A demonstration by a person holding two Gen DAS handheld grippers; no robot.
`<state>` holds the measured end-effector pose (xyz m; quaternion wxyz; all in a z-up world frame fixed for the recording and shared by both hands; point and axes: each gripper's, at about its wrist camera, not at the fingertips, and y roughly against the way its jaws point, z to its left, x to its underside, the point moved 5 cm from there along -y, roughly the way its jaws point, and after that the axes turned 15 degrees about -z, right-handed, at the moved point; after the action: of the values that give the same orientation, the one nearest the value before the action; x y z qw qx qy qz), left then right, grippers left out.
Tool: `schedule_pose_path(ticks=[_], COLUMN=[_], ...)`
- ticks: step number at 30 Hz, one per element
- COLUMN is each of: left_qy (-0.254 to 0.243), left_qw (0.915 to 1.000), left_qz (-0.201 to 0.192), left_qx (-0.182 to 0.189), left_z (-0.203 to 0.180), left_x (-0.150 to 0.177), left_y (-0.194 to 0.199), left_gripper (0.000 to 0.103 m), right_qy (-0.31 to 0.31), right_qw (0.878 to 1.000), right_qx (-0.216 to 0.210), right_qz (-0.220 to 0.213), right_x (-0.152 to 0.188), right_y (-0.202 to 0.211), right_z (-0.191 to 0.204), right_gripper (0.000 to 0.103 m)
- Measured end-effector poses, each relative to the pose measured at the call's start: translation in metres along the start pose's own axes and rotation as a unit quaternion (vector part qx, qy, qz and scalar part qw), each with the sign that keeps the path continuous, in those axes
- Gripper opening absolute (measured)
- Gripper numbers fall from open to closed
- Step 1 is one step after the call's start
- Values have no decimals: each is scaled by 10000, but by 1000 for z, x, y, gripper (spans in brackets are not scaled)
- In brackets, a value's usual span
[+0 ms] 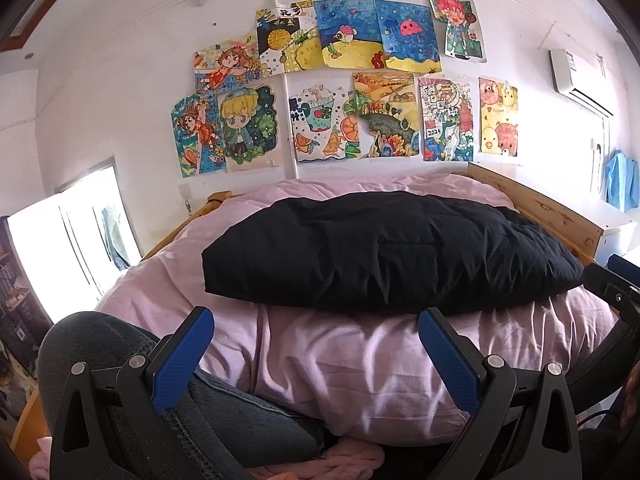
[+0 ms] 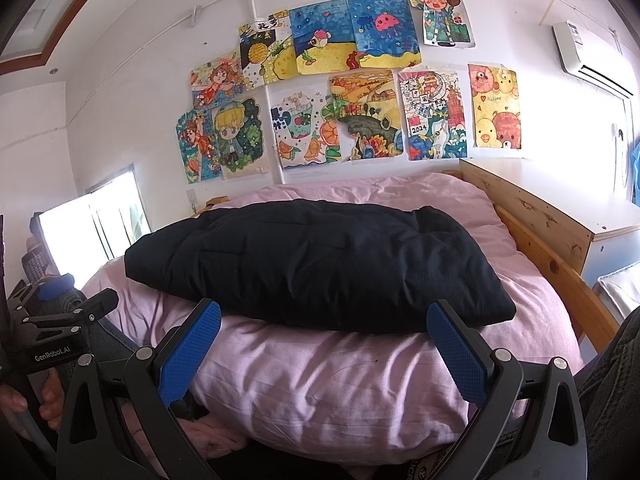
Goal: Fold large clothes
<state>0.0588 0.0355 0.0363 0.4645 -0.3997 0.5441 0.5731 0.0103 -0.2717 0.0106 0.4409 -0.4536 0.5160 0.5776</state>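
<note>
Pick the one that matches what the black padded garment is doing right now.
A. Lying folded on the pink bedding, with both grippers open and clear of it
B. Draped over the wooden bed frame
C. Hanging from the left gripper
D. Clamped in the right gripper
A: the black padded garment lies as a compact bundle on the pink bedding, while the left gripper and right gripper are both open and empty, short of its near edge.
</note>
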Motion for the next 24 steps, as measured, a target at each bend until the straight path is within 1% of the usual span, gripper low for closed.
schedule_pose_path(ticks=[15,24], left_qy=[-53,-114], left_qw=[9999,9998], left_qz=[-76,-129], left_qx=[-81,-112], left_z=[4,-1], left_x=[-1,6], left_y=[-2,5], left_gripper=[103,103], right_qy=[-6,-19], right_qw=[10000,10000], right_qx=[6,-3], right_qz=[0,1], right_x=[-1,-1], right_y=[1,1], right_z=[1,1], right_gripper=[101,101])
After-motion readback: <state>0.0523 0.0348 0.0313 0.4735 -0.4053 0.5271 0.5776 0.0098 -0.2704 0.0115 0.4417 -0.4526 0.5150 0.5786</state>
